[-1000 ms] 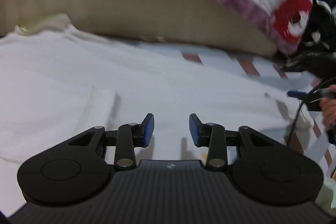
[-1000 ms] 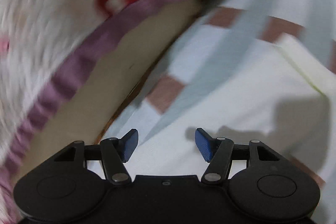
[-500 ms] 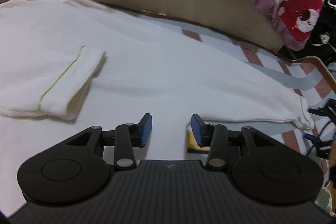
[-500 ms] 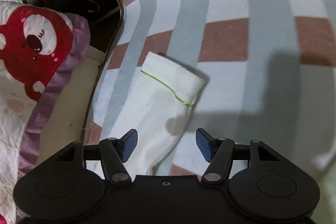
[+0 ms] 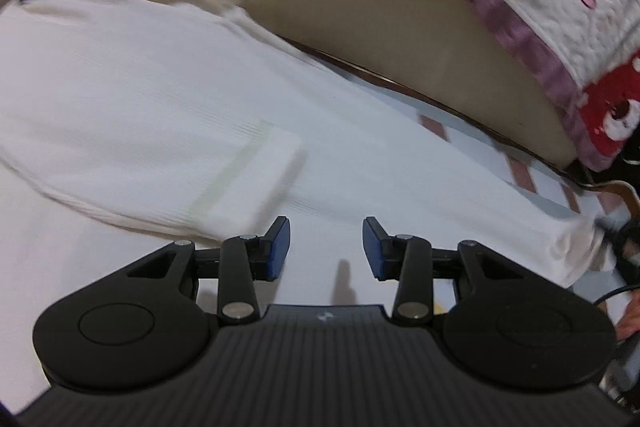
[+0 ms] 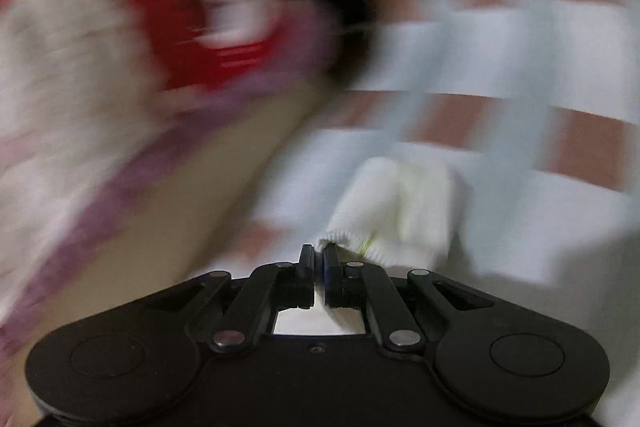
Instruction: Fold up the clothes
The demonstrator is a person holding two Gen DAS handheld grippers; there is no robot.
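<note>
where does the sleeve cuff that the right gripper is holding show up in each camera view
Left wrist view: the sleeve cuff lies at the far right edge, at the end of the white shirt, apart from the open left gripper.
Right wrist view: lower centre, bunched just ahead of the right gripper, pinched in its fingers; the picture is blurred.
Shared landmark: the red bear blanket.
</note>
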